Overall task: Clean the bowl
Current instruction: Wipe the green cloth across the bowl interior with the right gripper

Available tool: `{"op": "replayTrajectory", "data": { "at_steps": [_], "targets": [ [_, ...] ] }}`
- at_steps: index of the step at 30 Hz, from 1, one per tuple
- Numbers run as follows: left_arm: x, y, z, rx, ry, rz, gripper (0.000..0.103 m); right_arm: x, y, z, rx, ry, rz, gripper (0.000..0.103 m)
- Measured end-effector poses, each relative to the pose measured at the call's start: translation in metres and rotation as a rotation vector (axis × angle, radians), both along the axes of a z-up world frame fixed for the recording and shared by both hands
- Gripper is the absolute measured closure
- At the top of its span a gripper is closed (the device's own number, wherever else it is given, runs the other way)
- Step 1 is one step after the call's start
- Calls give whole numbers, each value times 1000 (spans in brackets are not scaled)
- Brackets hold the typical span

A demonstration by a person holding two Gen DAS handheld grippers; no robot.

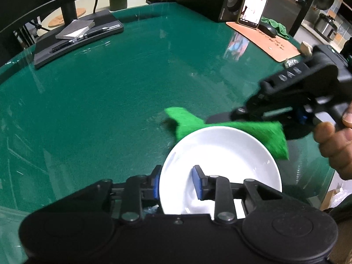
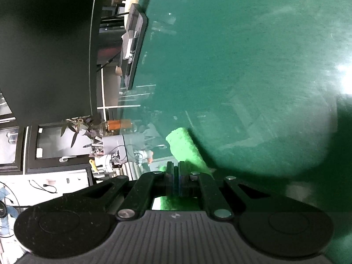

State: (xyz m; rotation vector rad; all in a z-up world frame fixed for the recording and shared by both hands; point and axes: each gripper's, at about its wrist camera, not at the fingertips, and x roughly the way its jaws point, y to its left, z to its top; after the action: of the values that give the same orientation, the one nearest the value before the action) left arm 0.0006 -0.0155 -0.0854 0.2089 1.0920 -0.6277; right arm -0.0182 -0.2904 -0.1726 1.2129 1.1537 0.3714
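On the left, your left gripper (image 1: pixel 177 181) clamps the near left rim of the white bowl (image 1: pixel 220 167), one pad outside the wall, one inside, jaws narrowly parted by the rim. The bowl sits tilted on the green table (image 1: pixel 110 88), close in front of you. To the right, your right gripper (image 1: pixel 222 116) is pinched shut on a green cloth (image 1: pixel 231 129), which drapes lengthwise across the bowl's far rim. Your right hand (image 1: pixel 334 140) reaches in from the right, angled downward; the bowl's hollow lies just below and nearer than the cloth.

White bowl (image 1: pixel 220 149), bright green cloth (image 1: pixel 259 129), dark green table (image 1: pixel 110 99)
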Motion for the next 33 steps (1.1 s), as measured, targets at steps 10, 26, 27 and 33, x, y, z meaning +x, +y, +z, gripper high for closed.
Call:
{"op": "replayTrajectory", "data": {
  "at_steps": [10, 26, 27, 33],
  "targets": [
    [0, -3, 0, 7, -9, -26, 70, -5, -5, -3, -3, 23, -15, 98],
    [2, -5, -2, -4, -11, -54, 66, -24, -20, -3, 17, 68, -55, 98],
    [2, -6, -2, -3, -10, -54, 66, -19, -15, -4, 17, 60, -52, 98],
    [2, -6, -2, -5, -15, -68, 65, 9, 13, -6, -8, 13, 7, 98]
  ]
}}
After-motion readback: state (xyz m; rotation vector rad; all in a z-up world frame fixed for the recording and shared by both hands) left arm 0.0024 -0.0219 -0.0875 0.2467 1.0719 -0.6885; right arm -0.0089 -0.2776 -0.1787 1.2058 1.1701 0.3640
